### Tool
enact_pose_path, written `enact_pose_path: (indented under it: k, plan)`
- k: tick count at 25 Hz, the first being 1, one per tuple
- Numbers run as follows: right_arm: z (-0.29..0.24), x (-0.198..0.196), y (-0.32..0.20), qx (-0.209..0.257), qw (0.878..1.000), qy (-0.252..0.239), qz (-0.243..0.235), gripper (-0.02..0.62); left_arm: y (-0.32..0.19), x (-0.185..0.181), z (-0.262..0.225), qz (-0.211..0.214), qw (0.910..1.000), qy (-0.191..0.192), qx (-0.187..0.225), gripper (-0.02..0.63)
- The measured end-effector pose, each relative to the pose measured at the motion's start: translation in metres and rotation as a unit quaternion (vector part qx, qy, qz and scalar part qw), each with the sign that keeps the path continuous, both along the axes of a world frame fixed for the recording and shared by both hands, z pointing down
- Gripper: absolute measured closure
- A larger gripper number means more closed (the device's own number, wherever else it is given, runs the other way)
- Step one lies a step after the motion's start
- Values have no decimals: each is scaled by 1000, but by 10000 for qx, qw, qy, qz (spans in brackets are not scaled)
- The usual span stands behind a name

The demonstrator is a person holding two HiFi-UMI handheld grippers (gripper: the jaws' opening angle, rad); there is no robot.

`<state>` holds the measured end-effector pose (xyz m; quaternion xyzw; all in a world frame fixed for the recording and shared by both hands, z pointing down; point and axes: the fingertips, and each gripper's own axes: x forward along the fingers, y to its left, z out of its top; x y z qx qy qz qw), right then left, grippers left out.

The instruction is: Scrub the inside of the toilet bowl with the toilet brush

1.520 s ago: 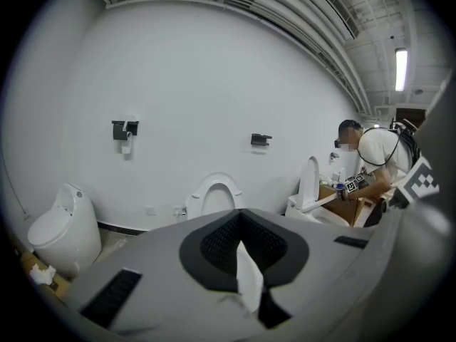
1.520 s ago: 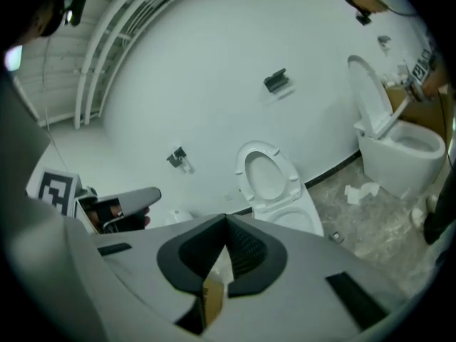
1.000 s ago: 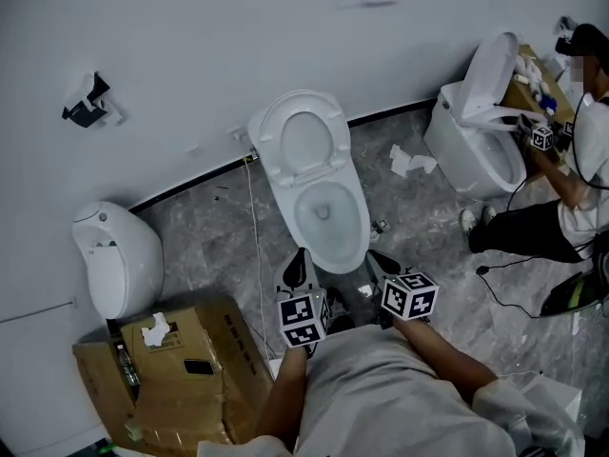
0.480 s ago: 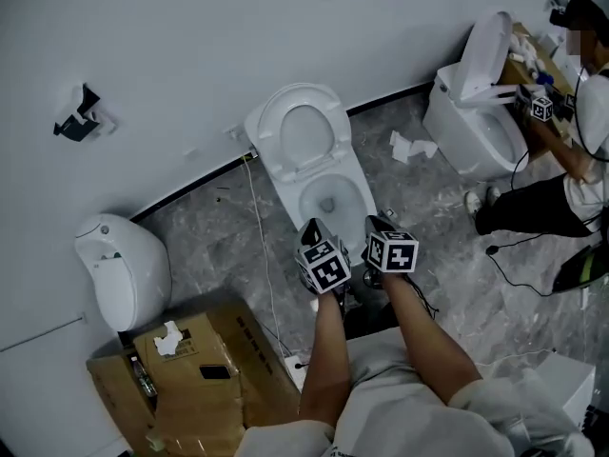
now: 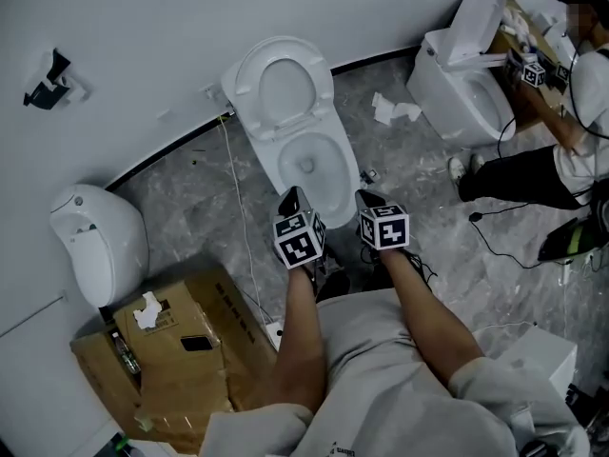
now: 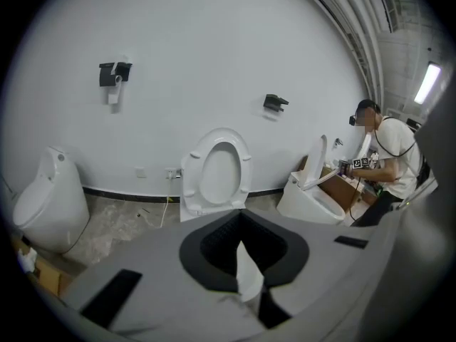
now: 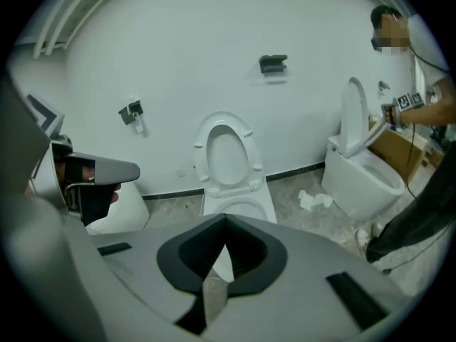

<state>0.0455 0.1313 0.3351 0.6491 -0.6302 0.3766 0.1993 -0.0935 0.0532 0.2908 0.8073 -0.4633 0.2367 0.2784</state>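
Against the white wall (image 5: pixel 143 17), a toilet is seen with its seat (image 5: pixel 274 82) raised. The toilet bowl (image 5: pixel 309 165) is open from above and lies just ahead of both grippers. The left gripper (image 5: pixel 290 196) is held near the front rim of the bowl, on its left side. Its jaws are brought together, and nothing is caught between them. The right gripper (image 5: pixel 367 198) is held just beside the front right of the bowl. Its jaws are closed too, and they are empty. Both grippers are pointed downward toward the toilet, side by side and apart from each other. On the grey floor (image 5: pixel 190 208), a cardboard box (image 5: pixel 181 350) is placed at the left, near a white urinal (image 5: pixel 95 241). Crumpled paper (image 5: pixel 392 110) is seen between this toilet and a second toilet (image 5: pixel 461 89), over which another person (image 5: pixel 580 112) is bent.
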Motion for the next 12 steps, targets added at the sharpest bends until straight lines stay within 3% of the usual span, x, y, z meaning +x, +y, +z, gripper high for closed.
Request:
enact_pose_path:
  k: [4, 12]
  plan:
    - [7, 11, 12, -92, 9996, -39, 251, 581, 4, -3, 6, -58, 9999, -8, -100, 583]
    - [16, 27, 11, -189, 9996, 167, 115, 581, 2, 11, 18, -99, 9998, -4, -197, 583]
